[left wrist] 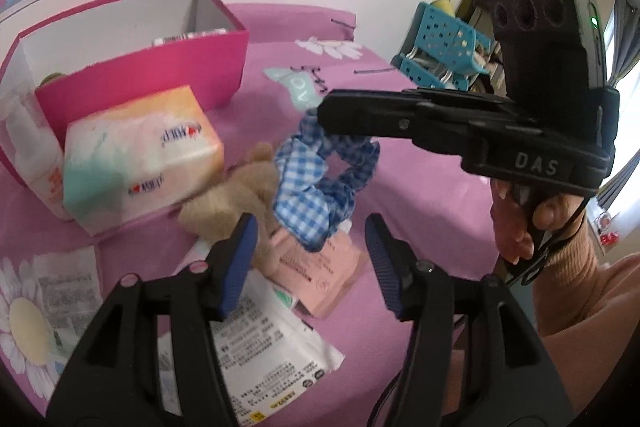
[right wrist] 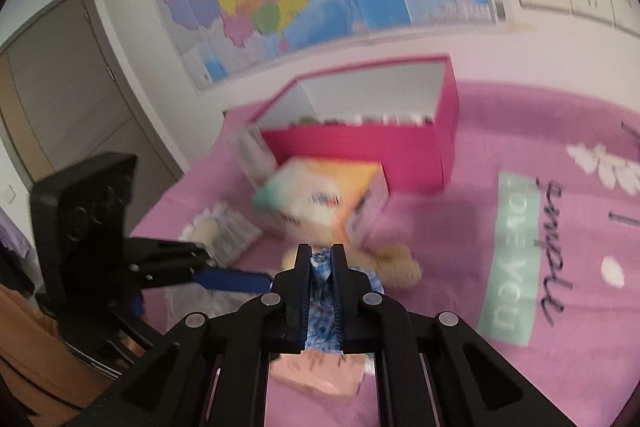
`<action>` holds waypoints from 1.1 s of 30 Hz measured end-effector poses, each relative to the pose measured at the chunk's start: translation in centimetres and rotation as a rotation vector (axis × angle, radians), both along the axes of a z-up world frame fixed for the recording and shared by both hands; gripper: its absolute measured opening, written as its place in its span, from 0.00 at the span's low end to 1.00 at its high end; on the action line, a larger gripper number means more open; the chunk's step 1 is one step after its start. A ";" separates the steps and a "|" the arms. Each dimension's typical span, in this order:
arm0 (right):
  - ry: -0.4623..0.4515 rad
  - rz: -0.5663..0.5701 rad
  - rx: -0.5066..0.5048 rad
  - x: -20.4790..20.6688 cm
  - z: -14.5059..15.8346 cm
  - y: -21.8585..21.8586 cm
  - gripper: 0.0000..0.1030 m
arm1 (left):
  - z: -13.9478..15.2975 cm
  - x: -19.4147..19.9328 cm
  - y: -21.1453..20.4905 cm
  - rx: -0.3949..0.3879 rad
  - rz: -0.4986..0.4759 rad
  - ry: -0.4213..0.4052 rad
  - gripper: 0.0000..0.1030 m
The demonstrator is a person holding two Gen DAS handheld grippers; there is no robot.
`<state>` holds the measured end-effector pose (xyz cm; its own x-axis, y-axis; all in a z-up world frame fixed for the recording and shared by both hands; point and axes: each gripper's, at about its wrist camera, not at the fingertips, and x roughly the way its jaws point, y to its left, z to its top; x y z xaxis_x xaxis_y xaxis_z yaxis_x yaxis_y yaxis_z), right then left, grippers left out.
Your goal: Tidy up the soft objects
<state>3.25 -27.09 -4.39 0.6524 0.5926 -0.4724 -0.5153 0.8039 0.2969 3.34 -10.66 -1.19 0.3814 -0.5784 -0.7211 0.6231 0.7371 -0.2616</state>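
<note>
We note the right gripper [left wrist: 326, 117] pinching a blue-and-white checked scrunchie [left wrist: 320, 183]; its fingers are pressed together on a fold of the fabric, and the loop hangs free below them, clear of the pink bedspread [left wrist: 420, 187]. In the right wrist view the cloth [right wrist: 320, 307] fills the narrow gap between the two pads.

We note the left gripper [left wrist: 310, 259] with its fingers spread and nothing between them. It sits just below and in front of the hanging scrunchie, without touching it.

Under the scrunchie a tan plush toy [left wrist: 228, 203] lies on the bedspread, touching a pink packet [left wrist: 320, 279]. A tissue pack [left wrist: 140, 155] rests against the front wall of an open magenta box [left wrist: 160, 75], which stands toward the far left corner of the bedspread. A white printed pouch [left wrist: 256, 359] lies near the front edge, partly under the left gripper.

A person's hand [left wrist: 524, 223] grips the right handle. A blue plastic rack [left wrist: 444, 47] stands beyond the far right edge.
</note>
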 end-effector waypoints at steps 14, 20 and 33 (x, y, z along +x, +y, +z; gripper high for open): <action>-0.109 0.041 0.042 4.0 5.5 1.8 0.08 | 3.4 4.9 -0.2 0.063 0.095 -0.131 0.26; -0.148 0.036 0.039 6.0 7.4 2.1 0.08 | 4.7 7.4 -0.1 0.077 0.134 -0.174 0.25; -0.160 0.002 0.034 12.2 9.3 2.6 0.08 | 6.4 13.5 -0.2 0.093 0.228 -0.222 0.25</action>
<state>15.44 -24.52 4.88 0.7168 0.6077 -0.3417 -0.5596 0.7939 0.2379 16.88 -10.88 5.24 0.6472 -0.3958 -0.6515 0.4738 0.8784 -0.0630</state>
